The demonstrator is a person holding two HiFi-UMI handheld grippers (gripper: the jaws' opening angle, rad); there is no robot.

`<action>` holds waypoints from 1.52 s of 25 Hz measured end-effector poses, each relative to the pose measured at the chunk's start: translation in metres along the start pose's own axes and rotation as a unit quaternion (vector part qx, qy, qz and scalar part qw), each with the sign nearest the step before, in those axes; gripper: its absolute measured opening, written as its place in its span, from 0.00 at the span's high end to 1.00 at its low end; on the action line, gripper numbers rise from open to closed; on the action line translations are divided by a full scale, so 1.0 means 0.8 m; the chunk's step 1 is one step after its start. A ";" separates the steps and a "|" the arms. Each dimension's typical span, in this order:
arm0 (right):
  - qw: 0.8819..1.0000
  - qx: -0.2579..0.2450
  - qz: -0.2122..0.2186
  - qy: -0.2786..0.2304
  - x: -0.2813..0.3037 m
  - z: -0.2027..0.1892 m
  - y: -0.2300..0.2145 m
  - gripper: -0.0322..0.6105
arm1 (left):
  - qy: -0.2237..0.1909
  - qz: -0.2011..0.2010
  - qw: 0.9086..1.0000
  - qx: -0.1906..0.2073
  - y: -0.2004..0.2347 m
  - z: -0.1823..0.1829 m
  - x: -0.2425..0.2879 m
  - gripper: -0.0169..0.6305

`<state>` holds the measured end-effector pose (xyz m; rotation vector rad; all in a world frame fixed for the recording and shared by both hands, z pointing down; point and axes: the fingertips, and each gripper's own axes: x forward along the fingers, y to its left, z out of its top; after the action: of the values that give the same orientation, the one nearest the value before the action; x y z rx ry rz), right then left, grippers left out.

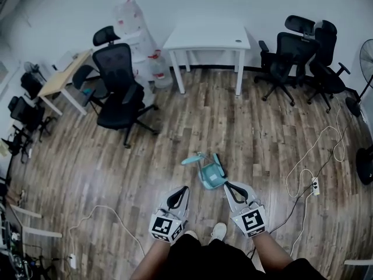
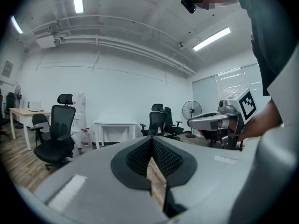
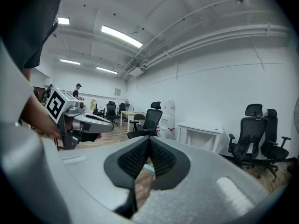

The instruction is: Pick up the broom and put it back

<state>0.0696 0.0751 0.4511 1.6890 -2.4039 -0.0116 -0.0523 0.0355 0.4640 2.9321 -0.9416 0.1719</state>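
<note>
Table (image 1: pixel 207 39): white, stood against the far wall.
Broom (image 1: pixel 208 171): teal, lay on the wood floor well out from the table, on the person's side.
Left gripper (image 1: pixel 185 189): was farther from the table than the broom and near it; fingers pressed together, nothing between them.
Right gripper (image 1: pixel 227 185): was farther from the table than the broom, tip just beside the teal edge; fingers pressed together, empty; contact could not be told.
Chair (image 1: pixel 119 86): black, stood near the table.
</note>
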 end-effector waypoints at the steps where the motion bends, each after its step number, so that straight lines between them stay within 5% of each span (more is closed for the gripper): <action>1: 1.000 -0.004 0.002 0.006 0.004 -0.003 0.000 0.95 | 0.002 0.003 1.000 -0.001 0.003 -0.003 -0.001 0.95; 7: 0.999 -0.011 0.016 0.028 0.041 -0.024 0.003 0.95 | 0.009 0.011 1.000 -0.008 0.028 -0.014 0.005 0.95; 25: 1.000 -0.016 -0.004 0.015 0.183 0.020 -0.024 0.95 | -0.004 -0.019 1.000 0.014 0.155 0.015 0.074 0.95; 38: 0.998 -0.004 -0.021 0.059 0.209 -0.014 -0.050 0.95 | 0.005 -0.045 0.999 -0.006 0.170 0.004 0.104 0.95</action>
<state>0.0542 -0.0935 0.4839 1.6878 -2.2788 0.0716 -0.0641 -0.1236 0.4743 2.9528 -0.8043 0.1767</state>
